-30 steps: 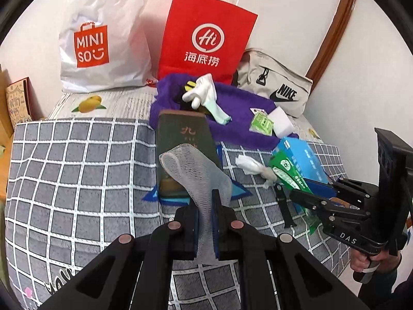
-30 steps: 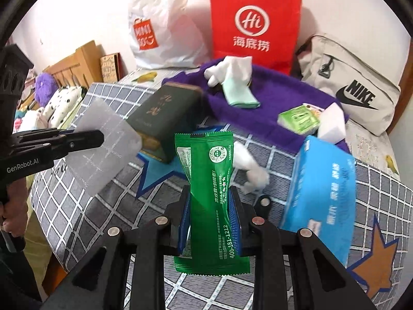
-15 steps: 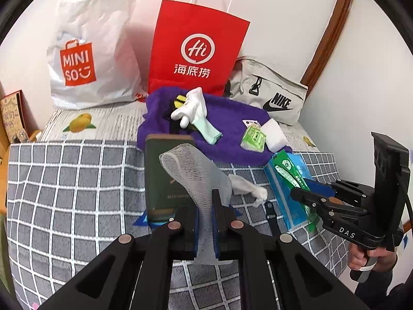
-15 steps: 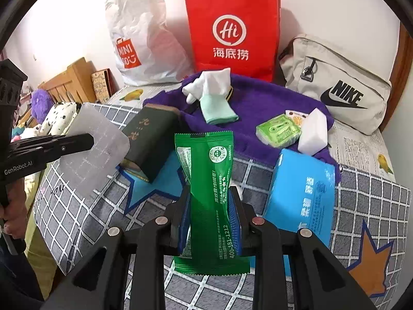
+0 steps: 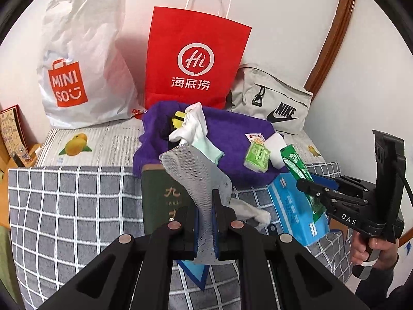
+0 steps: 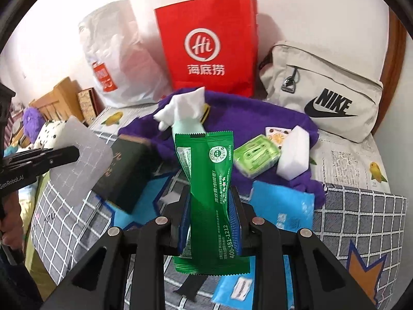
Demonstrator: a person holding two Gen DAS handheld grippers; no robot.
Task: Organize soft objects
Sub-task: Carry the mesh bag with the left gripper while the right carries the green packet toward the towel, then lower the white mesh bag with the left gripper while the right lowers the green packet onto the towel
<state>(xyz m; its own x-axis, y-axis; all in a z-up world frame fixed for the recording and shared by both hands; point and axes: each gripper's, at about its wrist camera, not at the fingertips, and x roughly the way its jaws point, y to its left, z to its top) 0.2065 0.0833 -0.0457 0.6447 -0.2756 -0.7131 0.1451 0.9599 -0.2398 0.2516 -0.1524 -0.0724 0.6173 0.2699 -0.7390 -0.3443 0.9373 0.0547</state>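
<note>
My left gripper is shut on a white mesh foam sleeve and holds it above the checked blanket; the sleeve also shows at the left of the right wrist view. My right gripper is shut on a green wet-wipe packet, held upright above the blanket; the packet also shows at the right of the left wrist view. Ahead lies a purple towel with white gloves, a green pack and a white sponge on it.
A dark green box, a blue tissue pack and a crumpled white tissue lie on the grey checked blanket. A red paper bag, a white Miniso bag and a beige Nike bag stand against the wall.
Both grippers have moved forward toward the purple towel with their loads still held. The red bag and the towel look closer.
</note>
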